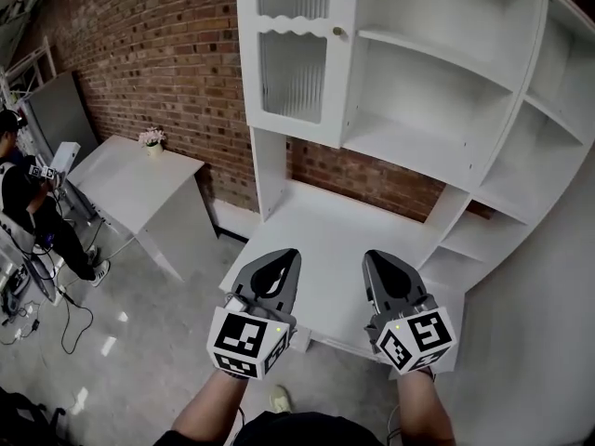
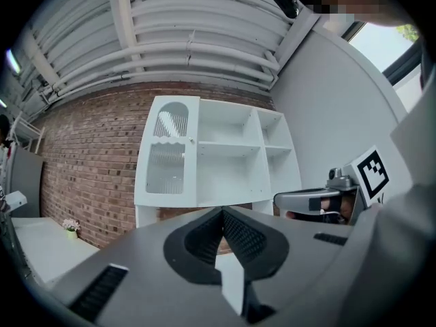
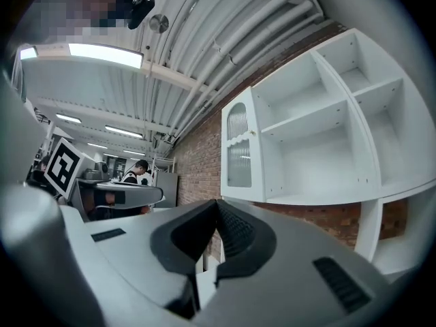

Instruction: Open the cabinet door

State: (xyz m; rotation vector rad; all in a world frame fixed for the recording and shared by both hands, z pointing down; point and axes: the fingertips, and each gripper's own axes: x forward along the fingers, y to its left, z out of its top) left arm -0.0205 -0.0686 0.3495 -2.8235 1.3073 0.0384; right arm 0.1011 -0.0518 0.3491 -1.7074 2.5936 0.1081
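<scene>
The cabinet door (image 1: pixel 293 54) sits shut in the upper centre of the frame, long axis upright, its knob (image 1: pixel 337 32) on its right edge. Well below it, the left hand-held gripper (image 1: pixel 279 255) and right hand-held gripper (image 1: pixel 380 256) hover with jaws pressed together, empty. The knob lies up and ahead, roughly between them. Beneath is the white worktop (image 1: pixel 316 235), with a brick wall (image 1: pixel 139 54) behind.

Bright, even light; ceiling lamp (image 3: pixel 102 54) glares, fisheye corners darken and bend.
</scene>
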